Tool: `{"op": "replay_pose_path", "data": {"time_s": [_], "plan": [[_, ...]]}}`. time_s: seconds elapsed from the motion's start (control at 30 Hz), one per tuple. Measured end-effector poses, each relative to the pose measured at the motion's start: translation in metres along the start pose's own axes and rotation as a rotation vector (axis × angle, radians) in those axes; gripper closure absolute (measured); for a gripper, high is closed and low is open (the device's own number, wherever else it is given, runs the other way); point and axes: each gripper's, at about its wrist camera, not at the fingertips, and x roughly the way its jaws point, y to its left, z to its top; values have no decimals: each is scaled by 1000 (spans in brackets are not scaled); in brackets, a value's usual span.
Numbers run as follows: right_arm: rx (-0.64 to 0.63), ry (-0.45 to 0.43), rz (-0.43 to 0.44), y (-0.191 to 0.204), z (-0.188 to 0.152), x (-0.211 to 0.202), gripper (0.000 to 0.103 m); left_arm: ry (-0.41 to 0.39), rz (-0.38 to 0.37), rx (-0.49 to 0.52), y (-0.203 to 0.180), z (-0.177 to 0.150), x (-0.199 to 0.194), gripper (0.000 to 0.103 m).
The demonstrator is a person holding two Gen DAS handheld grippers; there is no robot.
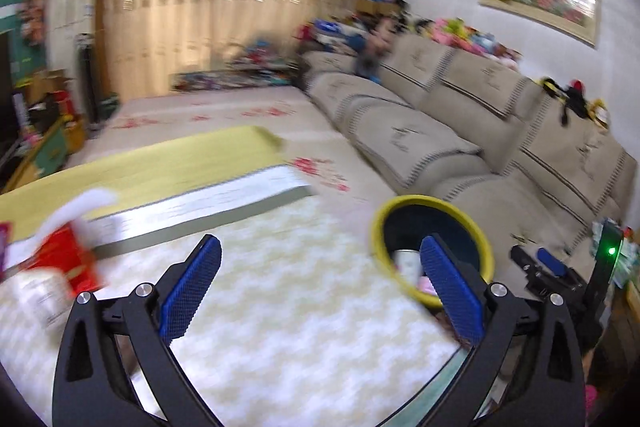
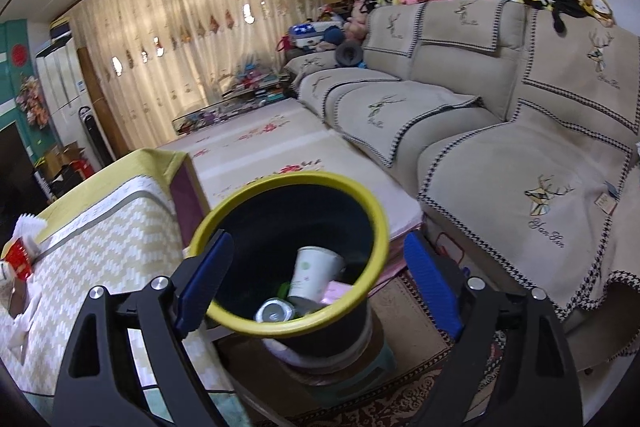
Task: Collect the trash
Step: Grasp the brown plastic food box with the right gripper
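The left claw (image 1: 320, 287) stands spread wide with nothing between its blue pads, over the patterned cloth of the desk (image 1: 288, 267). Beyond its right finger sits the yellow-rimmed bin (image 1: 432, 203), just off the desk's edge. Far to its left a red packet (image 1: 68, 263) with white tissue lies on the desk, blurred. The right claw (image 2: 316, 279) is also open and empty, its fingers either side of the bin (image 2: 296, 323) without touching it. Inside the bin lie a white paper cup (image 2: 316, 273), a can (image 2: 274, 311) and a pink scrap (image 2: 336, 293).
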Motion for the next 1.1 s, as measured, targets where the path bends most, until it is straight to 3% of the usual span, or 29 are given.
{"op": "replay_pose_path", "data": {"time_s": [0.2, 0.43, 0.6, 0.83, 1.0, 1.1], "plan": [[-72, 46, 94, 48, -11, 3, 20, -46, 167, -107, 79, -35, -71, 5], [-237, 118, 262, 138, -31, -2, 19, -118, 354, -236, 156, -71, -150, 5], [-372, 178, 418, 214, -53, -15, 19, -115, 388, -256, 181, -87, -166, 5], [-492, 298, 671, 309, -83, -37, 19, -94, 374, -275, 190, -100, -162, 5], [-561, 376, 680, 353, -103, -26, 19, -89, 378, -295, 196, -107, -163, 5], [-569, 373, 681, 357, -99, -20, 19, -86, 389, -305, 201, -111, -164, 5]]}}
